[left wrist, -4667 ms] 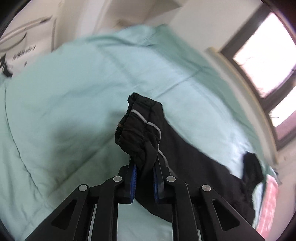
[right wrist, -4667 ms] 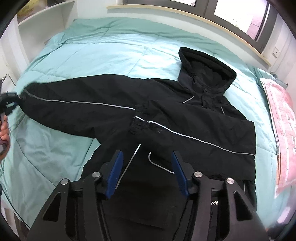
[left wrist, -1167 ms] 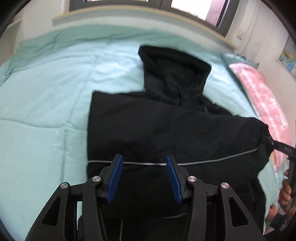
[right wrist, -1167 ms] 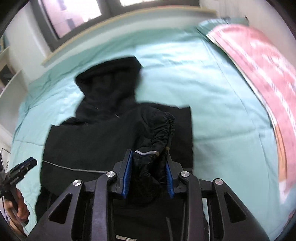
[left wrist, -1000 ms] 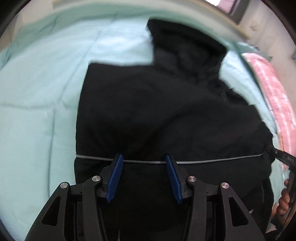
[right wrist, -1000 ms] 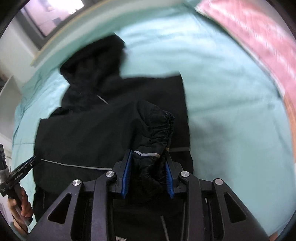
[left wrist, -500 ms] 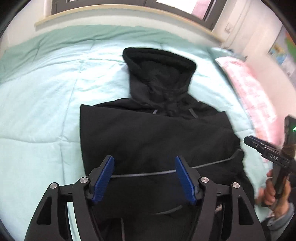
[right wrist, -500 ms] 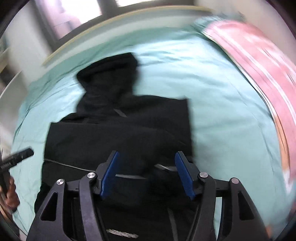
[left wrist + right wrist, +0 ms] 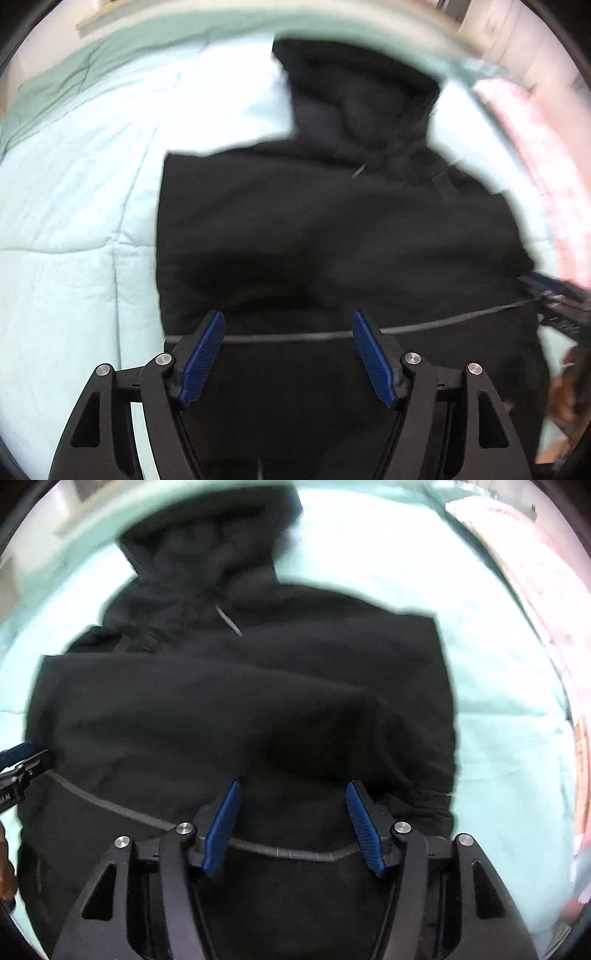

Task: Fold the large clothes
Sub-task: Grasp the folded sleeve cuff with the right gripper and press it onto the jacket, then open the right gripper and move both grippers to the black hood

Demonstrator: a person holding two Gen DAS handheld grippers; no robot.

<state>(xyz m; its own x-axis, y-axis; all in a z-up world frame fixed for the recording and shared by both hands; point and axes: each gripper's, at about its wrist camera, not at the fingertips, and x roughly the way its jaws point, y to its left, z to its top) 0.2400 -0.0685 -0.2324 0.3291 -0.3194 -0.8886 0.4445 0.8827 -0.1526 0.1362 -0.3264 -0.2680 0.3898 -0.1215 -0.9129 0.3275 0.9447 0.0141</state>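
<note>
A black hooded jacket [image 9: 332, 229] lies flat on the bed [image 9: 74, 206], on a pale green quilt. Its hood [image 9: 362, 96] points toward the far edge of the bed, where the wall rises behind it. Both sleeves are folded in across the body, so the jacket makes a rough rectangle with straight left and right sides. A thin grey stripe [image 9: 424, 326] runs across the folded sleeves near the lower part of the jacket.

The left claw [image 9: 288, 354] hangs over the lower part of the jacket. Its jaws have just been opening and now stand wide apart. The blue pads [image 9: 201, 356] touch nothing, and only the cloth lying below shows between them.

The right claw [image 9: 293, 827] hangs over the same lower part, nearer the jacket's right side. Its jaws have parted and then drawn in a little, and they stand well apart with no cloth pinched between them. The sleeve cuff [image 9: 417, 775] lies loose on the jacket just beside the right pad.

A pink patterned cloth [image 9: 546, 590] lies along the right edge of the bed. Both views are blurred.
</note>
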